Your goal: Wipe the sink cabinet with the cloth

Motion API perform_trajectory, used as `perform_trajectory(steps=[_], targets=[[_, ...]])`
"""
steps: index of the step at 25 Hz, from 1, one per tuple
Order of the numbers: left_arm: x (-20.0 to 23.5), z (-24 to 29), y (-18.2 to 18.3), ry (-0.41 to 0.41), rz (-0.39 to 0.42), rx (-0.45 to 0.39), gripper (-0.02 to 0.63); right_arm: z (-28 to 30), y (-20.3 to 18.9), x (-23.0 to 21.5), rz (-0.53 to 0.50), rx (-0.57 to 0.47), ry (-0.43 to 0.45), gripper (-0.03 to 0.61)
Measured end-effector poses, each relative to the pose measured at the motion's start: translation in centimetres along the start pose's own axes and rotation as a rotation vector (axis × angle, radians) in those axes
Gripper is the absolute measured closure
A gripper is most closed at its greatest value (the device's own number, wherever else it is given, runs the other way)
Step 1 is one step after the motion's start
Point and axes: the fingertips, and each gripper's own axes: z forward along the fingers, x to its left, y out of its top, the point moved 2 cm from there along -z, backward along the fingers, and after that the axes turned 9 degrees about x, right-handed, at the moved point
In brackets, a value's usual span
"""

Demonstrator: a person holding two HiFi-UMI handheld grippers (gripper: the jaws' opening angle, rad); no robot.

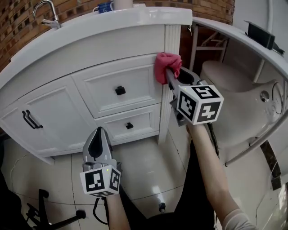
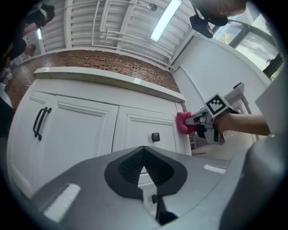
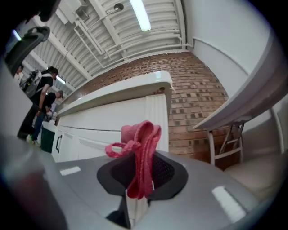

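Note:
The white sink cabinet (image 1: 90,90) fills the upper left of the head view, with two drawers beside a fluted corner post (image 1: 170,45). A pink cloth (image 1: 166,64) is pressed against the top drawer's right edge, next to that post. My right gripper (image 1: 171,74) is shut on the cloth, which sticks out bunched between the jaws in the right gripper view (image 3: 140,152). My left gripper (image 1: 98,133) hangs low in front of the bottom drawer, shut and holding nothing. In the left gripper view the cloth (image 2: 183,122) and the right gripper (image 2: 194,122) show at the cabinet's right edge.
A faucet (image 1: 47,15) and a blue cup (image 1: 105,6) stand on the countertop. A white toilet (image 1: 243,96) sits close on the right behind a curved white rail (image 1: 252,40). A black chair base (image 1: 45,213) lies on the tiled floor at lower left. People (image 3: 38,96) stand far off.

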Motion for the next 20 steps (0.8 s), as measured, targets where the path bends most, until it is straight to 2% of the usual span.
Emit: perform_trajectory(steps=[3, 6, 10, 14, 17, 20], targets=[[-1.0, 0.5, 1.3, 0.010, -0.005, -0.018, 0.598, -1.2, -0.8, -2.2, -0.047, 0.029, -0.052, 0.517], [-0.7, 0.0, 1.8, 0.015, -0.013, -0.019, 0.598, -1.9, -1.0, 0.1, 0.004, -0.009, -0.001, 0.517], [1.7, -1.5, 1.6, 0.051, -0.012, -0.017, 0.598, -1.1, -1.5, 9.5, 0.070, -0.087, 0.135, 0.517], [5.1, -3.3, 0.7, 0.078, -0.047, -0.010, 0.598, 2.4, -3.4, 20.1, 0.096, -0.057, 0.258, 0.517], [7.3, -4.9, -0.5, 0.084, -0.044, 0.017, 0.598, 4.9, -4.8, 25.0, 0.062, -0.011, 0.282, 0.517], [9.3, -5.6, -1.8, 0.094, -0.072, 0.038, 0.598, 6.4, -5.1, 27.0, 0.027, 0.000, 0.268, 0.517]])
